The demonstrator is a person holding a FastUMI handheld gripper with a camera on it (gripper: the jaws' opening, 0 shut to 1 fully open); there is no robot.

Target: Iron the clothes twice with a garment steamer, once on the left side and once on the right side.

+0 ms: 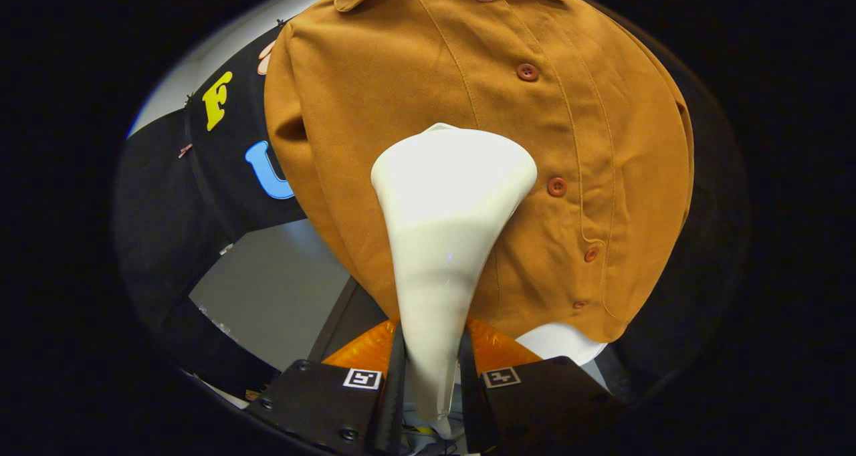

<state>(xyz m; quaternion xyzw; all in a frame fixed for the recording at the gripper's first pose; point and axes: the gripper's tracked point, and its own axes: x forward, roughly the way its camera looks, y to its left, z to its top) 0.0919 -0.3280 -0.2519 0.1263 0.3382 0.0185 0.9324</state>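
Note:
A mustard-brown button-up shirt (588, 128) hangs upright straight ahead, its row of buttons running down to the right of centre. My gripper (431, 362) is shut on the neck of a white garment steamer (448, 202), both fingers pressing on its narrow handle. The steamer widens upward into a broad head that lies against or very near the shirt's front panel left of the button row, about mid-height; contact is hidden by the head. A white garment edge (555, 342) peeks out below the shirt's hem.
Black booth cloth (167, 202) hangs to the left of the shirt and behind it. A pale grey surface (281, 295) shows below the cloth at lower left, with a dark edge beside it.

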